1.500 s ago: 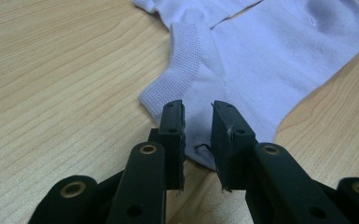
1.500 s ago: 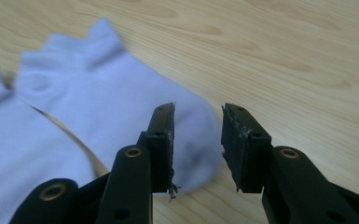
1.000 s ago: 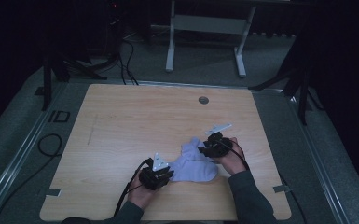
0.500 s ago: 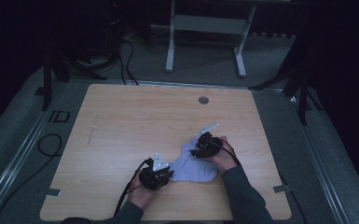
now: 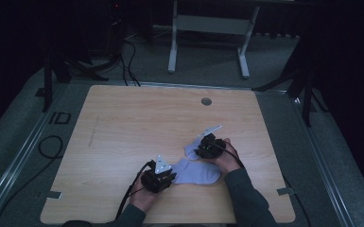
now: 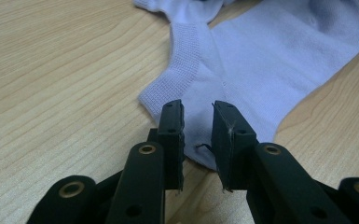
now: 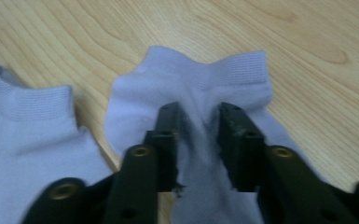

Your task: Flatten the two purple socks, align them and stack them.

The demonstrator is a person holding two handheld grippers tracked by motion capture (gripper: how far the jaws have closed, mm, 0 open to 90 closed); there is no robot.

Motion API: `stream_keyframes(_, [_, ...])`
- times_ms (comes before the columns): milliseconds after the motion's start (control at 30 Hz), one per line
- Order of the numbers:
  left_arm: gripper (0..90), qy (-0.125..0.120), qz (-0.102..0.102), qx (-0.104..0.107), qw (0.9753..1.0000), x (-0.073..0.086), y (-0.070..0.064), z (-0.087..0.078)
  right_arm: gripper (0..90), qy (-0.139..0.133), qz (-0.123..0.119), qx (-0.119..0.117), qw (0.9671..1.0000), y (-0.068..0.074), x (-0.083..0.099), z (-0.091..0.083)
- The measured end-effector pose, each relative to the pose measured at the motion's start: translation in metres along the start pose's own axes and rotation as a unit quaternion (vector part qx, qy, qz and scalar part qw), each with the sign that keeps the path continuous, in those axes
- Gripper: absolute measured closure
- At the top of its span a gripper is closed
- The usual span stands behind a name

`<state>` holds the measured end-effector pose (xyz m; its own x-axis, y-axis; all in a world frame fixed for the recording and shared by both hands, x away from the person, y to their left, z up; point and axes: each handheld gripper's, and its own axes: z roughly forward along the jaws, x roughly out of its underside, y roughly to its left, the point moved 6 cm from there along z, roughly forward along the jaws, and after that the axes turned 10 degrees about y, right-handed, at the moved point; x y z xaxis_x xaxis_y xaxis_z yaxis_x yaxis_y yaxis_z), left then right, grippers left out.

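— In the lower middle of the high view, what do you have under your hands?

— Two pale lilac knitted ankle socks on the light wooden table (image 5: pixel 123 123). One pale lilac ankle sock (image 5: pixel 196 172) lies flat just right of your left gripper (image 5: pixel 166 178); the other pale lilac sock (image 5: pixel 191 150) is bunched up beside your right gripper (image 5: pixel 199 152).

— How do your jaws stand?

— In the left gripper view your left gripper (image 6: pixel 198 123) has its jaws a little apart, straddling the flat sock's (image 6: pixel 261 60) near edge below the ribbed cuff. In the right gripper view your right gripper (image 7: pixel 198 126) pinches a raised fold of the bunched sock (image 7: pixel 191 88) between its jaws; the flat one (image 7: pixel 32 140) lies at the left of that frame.
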<state>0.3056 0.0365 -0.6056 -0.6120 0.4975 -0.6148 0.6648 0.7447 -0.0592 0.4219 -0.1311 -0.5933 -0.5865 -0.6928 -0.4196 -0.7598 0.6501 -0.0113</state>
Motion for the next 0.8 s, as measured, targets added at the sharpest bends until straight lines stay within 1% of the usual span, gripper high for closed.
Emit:
stream_keyframes(100, [73.7, 0.0, 0.0, 0.001, 1.0, 0.0, 0.0, 0.0, 80.5, -0.003, 0.008, 0.0, 1.0, -0.004, 0.001, 0.0])
stream_keyframes(167, [73.3, -0.001, 0.0, 0.001, 1.0, 0.0, 0.0, 0.0, 83.4, -0.007, 0.021, -0.008, 0.9997, -0.007, 0.001, 0.0])
stream_keyframes(300, [73.2, -0.001, -0.001, 0.003, 1.0, 0.0, 0.0, 0.0, 85.1, -0.014, 0.041, -0.029, 0.9986, -0.011, 0.003, 0.0])
stream_keyframes(467, [73.2, -0.001, -0.001, 0.003, 1.0, 0.0, 0.0, 0.0, 85.4, -0.013, 0.047, -0.031, 0.9983, -0.012, 0.003, -0.002])
stream_keyframes(533, [72.9, -0.001, -0.001, 0.003, 1.0, 0.0, 0.0, 0.0, 85.4, -0.021, 0.052, -0.035, 0.9978, -0.012, 0.003, -0.006])
stream_keyframes(600, [72.8, -0.002, -0.002, 0.003, 1.0, 0.0, 0.0, 0.0, 85.5, -0.029, 0.051, -0.034, 0.9977, -0.013, 0.002, -0.012])
stream_keyframes(700, [72.7, -0.001, -0.002, 0.003, 1.0, 0.0, 0.0, 0.0, 85.5, -0.04, 0.051, -0.031, 0.9974, -0.015, 0.003, -0.022])
stream_keyframes(800, [72.7, -0.001, -0.001, 0.003, 1.0, 0.0, 0.0, 0.0, 85.4, -0.058, 0.053, -0.035, 0.9963, -0.018, 0.006, -0.034])
